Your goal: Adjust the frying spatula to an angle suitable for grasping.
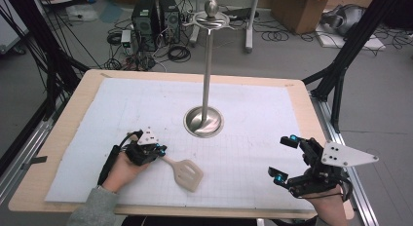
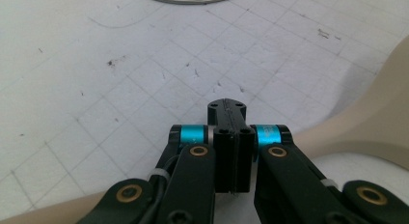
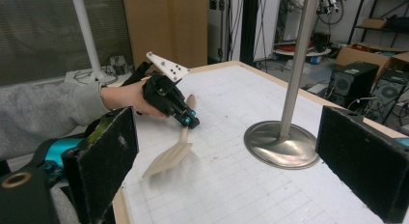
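1. At the left of the high view, the person's left hand [image 1: 122, 170], in a grey sleeve [image 1: 95, 206], held the left gripper [image 1: 158, 152] low over the white gridded mat [image 1: 146, 104].
2. The left gripper's jaws were pressed together on the handle of a beige slotted spatula [image 1: 187, 174]; in the left gripper view the two black pads met face to face, with the beige handle [image 2: 357, 132] running off to the right just beside them. From the right gripper view, the left gripper [image 3: 189, 120] pinched the spatula's handle [image 3: 185, 127] partway along.
3. The spatula's slotted blade [image 3: 166, 160] sloped down toward the mat, its tip near the surface; whether it touched, I could not tell.
4. In the middle of the mat stood a tall metal stand [image 1: 208, 65] with a round, dish-like base [image 1: 203, 122], a ball on top and curved hooks just below it. The base dish looked bare apart from the pole rising out of it.
5. At the right, the right gripper [image 1: 284, 159] hovered near the table's [image 1: 63, 133] front right corner, held in the person's right hand [image 1: 331, 206]. Its jaws were spread wide with nothing between them; in the right gripper view the two black pads [image 3: 108, 161] framed the stand's base [image 3: 282, 144].
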The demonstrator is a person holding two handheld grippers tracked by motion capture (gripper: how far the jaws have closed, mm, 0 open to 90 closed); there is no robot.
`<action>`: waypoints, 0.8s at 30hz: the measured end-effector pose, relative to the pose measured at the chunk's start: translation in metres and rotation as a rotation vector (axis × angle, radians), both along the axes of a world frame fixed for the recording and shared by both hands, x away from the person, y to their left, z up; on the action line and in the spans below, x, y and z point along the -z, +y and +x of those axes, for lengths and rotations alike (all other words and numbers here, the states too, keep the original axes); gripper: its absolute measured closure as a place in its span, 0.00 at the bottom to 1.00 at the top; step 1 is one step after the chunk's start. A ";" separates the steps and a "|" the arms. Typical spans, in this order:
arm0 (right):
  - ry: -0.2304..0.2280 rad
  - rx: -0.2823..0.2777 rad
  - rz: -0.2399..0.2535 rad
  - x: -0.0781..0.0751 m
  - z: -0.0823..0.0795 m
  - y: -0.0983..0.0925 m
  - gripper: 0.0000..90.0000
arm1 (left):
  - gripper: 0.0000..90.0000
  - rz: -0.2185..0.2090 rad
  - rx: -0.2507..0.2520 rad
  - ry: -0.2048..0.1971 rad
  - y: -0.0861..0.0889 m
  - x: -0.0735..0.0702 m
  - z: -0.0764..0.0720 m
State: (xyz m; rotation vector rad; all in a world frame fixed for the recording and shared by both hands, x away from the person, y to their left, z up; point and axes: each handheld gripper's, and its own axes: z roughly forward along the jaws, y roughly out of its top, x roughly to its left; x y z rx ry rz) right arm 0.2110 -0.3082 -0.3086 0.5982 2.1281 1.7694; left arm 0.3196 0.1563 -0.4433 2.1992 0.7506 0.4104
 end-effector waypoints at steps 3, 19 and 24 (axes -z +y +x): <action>0.000 -0.010 0.002 0.000 0.003 0.003 0.08 | 1.00 -0.015 -0.001 0.011 0.003 0.000 -0.002; 0.000 -0.041 0.002 0.000 0.013 0.011 0.08 | 1.00 -0.007 0.003 0.012 0.007 0.000 -0.011; -0.006 -0.047 0.001 -0.002 0.013 0.011 0.08 | 1.00 -0.058 -0.026 -0.059 0.014 -0.012 -0.015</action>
